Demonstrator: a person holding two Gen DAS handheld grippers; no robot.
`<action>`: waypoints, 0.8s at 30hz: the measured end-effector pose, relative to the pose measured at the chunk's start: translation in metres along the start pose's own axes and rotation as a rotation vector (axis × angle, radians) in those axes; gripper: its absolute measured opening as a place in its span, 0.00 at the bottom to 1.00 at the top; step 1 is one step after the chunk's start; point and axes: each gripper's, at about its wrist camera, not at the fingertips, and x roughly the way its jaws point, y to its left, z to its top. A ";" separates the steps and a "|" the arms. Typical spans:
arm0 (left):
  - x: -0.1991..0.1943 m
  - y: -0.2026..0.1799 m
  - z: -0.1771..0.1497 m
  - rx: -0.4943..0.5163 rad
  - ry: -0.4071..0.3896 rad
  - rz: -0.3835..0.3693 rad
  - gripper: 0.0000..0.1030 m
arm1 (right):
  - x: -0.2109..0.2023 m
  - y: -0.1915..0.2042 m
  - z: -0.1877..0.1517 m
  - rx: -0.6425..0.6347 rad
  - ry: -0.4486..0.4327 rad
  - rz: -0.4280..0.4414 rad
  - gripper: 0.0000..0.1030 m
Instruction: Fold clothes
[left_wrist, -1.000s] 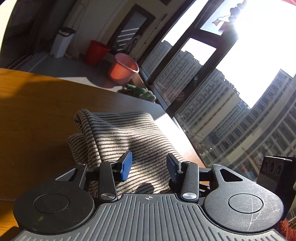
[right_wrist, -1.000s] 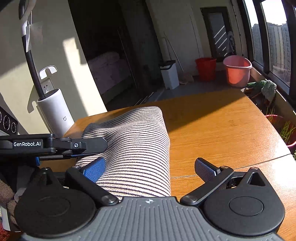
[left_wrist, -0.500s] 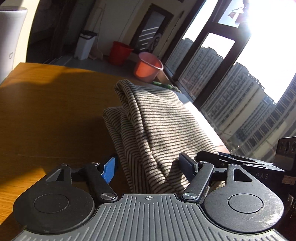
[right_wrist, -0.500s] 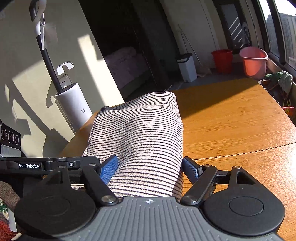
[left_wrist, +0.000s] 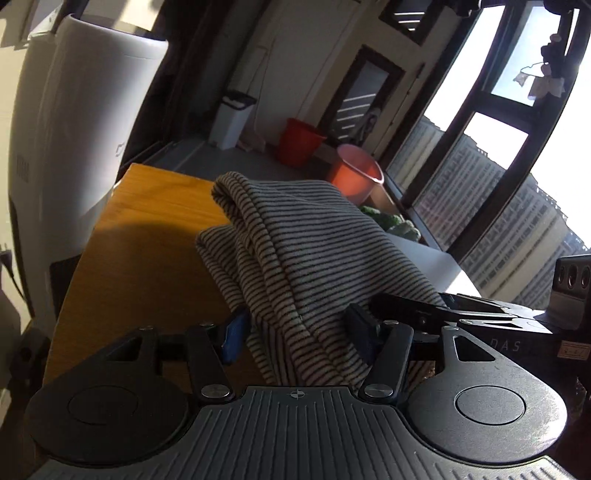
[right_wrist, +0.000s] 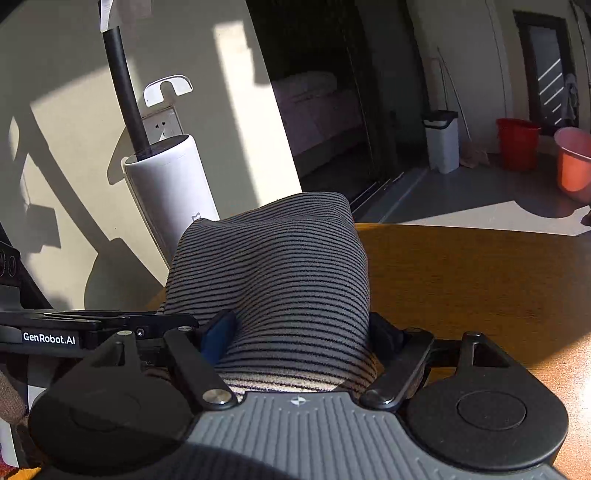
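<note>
Sunlit wooden table (right_wrist: 480, 280) beside tall windows, folded striped garment (left_wrist: 295, 251) lying on it, left gripper (left_wrist: 295, 332) closing around its near end, right gripper (right_wrist: 301, 332) with both pads pressed against the same bundle, white cylindrical vacuum dock (right_wrist: 170, 192) behind.

- home, sunlit high-rise flat; wooden table (right_wrist: 480, 280) by tall dark-framed windows (left_wrist: 476, 147), apartment towers (left_wrist: 524, 236) outside
- doorway (right_wrist: 317, 107) to dark room, bed (right_wrist: 314, 96) inside
- white cordless-vacuum dock (right_wrist: 170, 192) by a wall socket (right_wrist: 162, 125)
- red bucket (right_wrist: 517, 144), pink bucket (right_wrist: 574, 166), white bin (right_wrist: 441, 142) on grey floor
- potted plants (left_wrist: 391, 221) under window
</note>
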 end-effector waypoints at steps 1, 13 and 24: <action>0.000 0.009 0.006 -0.011 -0.015 0.021 0.62 | 0.012 0.004 0.006 -0.004 0.000 0.011 0.75; 0.013 0.056 0.026 -0.090 -0.058 0.005 0.70 | 0.045 -0.003 0.012 0.067 -0.019 0.070 0.76; -0.037 0.010 0.058 0.057 -0.247 -0.013 0.61 | 0.041 0.007 0.007 0.034 -0.050 0.026 0.76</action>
